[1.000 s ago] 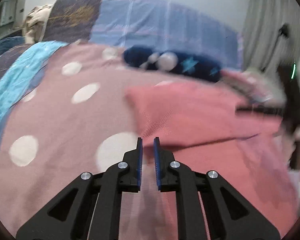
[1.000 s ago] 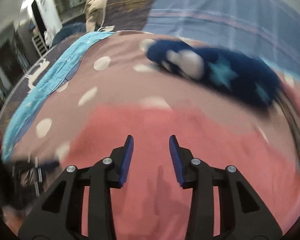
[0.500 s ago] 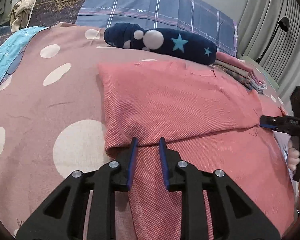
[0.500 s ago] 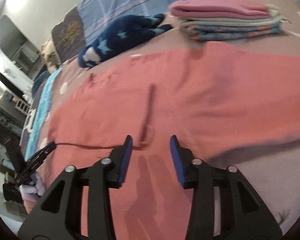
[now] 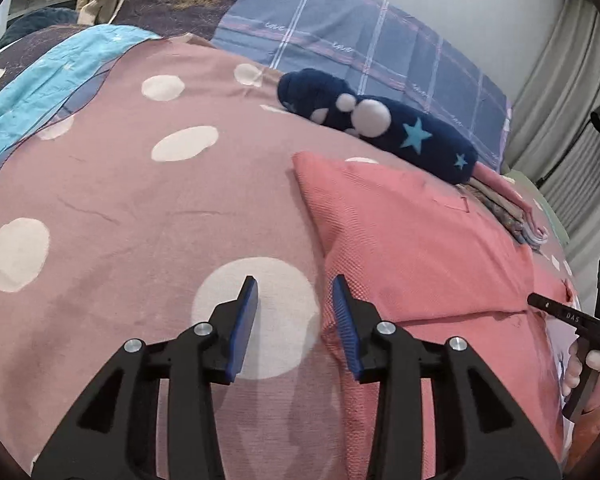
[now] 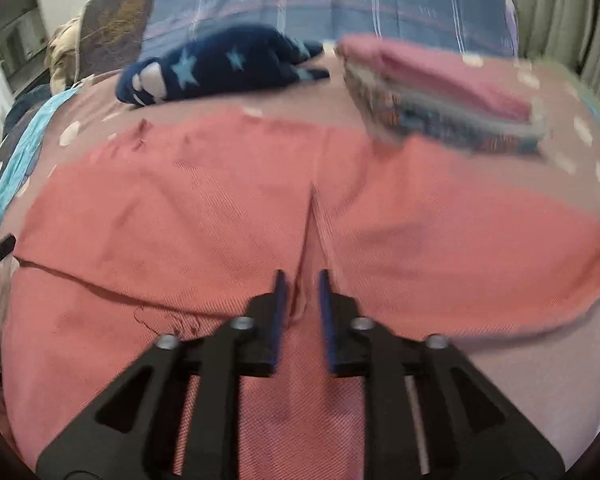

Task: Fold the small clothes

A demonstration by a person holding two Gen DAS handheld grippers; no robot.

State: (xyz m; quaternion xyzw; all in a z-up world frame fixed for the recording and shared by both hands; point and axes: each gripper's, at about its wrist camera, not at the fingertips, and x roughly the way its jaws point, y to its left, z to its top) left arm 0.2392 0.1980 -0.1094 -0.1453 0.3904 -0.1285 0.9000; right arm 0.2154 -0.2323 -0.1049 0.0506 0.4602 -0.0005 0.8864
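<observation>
A salmon-pink garment point(image 5: 412, 248) lies on the dotted pink bed cover point(image 5: 140, 200), its upper part folded down over the lower part. My left gripper point(image 5: 296, 320) is open and empty, just over the garment's left edge. In the right wrist view the garment point(image 6: 220, 208) fills the middle, with a crease running up from the fingers. My right gripper point(image 6: 302, 308) is open with a narrow gap, low over the folded edge near that crease. The right gripper's tool also shows at the right edge of the left wrist view point(image 5: 568, 316).
A navy star-patterned soft toy point(image 5: 380, 124) lies behind the garment. A stack of folded clothes point(image 6: 440, 108) sits at the back right. Plaid pillows point(image 5: 360, 52) line the headboard. A blue blanket point(image 5: 40, 92) lies at the left.
My left gripper has opened wider and shifted left off the garment. My right gripper has narrowed its gap and swung toward the garment's crease, and its view is blurred by motion.
</observation>
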